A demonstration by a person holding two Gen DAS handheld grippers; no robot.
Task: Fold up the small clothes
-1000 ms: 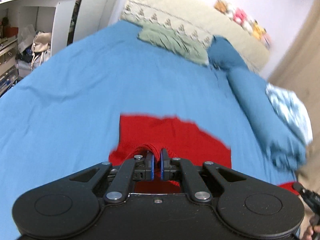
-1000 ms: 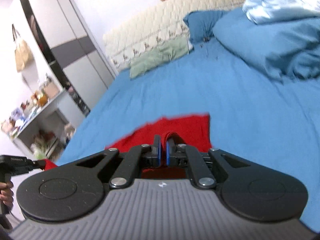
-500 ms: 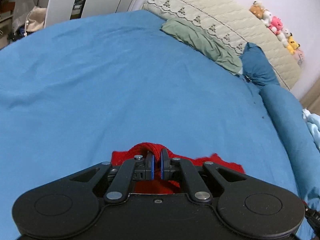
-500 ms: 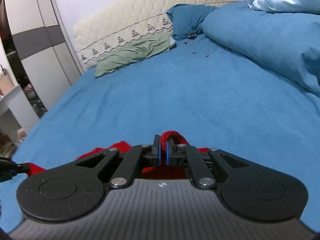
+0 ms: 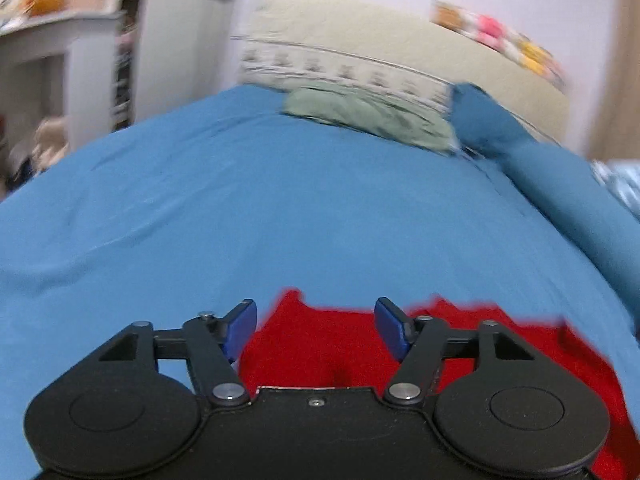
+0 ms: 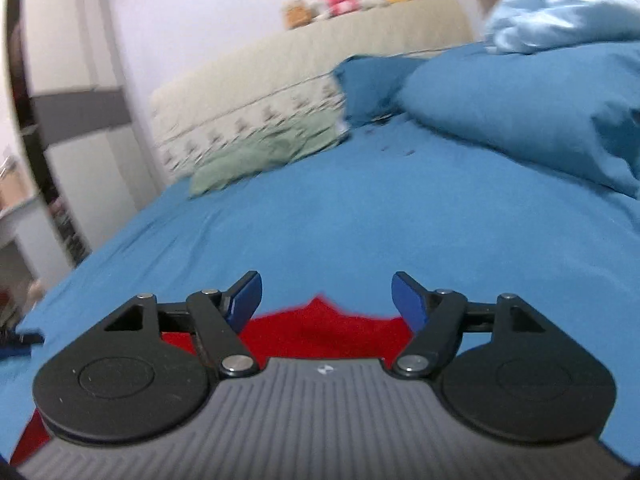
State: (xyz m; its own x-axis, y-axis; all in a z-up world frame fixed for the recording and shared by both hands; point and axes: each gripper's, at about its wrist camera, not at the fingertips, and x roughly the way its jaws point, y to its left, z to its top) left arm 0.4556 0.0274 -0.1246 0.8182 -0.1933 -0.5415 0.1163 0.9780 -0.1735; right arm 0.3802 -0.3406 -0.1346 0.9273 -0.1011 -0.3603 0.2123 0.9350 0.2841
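Left gripper (image 5: 316, 330): jaws now spread wide, nothing between them; half a second ago they were pinched shut on a bunch of red cloth.
Right gripper (image 6: 326, 300): same change, blue pads standing well apart and holding nothing.
Red knitted garment (image 5: 320, 352): released, lying flat on the blue bed sheet (image 5: 280, 208) at the near edge of the bed, directly under and just ahead of both grippers; its far edge shows a small raised point in each view.
Reading: both hems let go together, so one fold looks laid down. The garment seems a compact shape now, though how neat the fold is cannot be told, as the gripper bodies hide most of it.
Far end: green folded cloth (image 5: 368, 120) by the cream headboard (image 5: 360, 52), well apart from the work; dark blue pillow (image 6: 520, 100) on the right.
Next, by judgement: re-grasp for a further fold, or smooth it.
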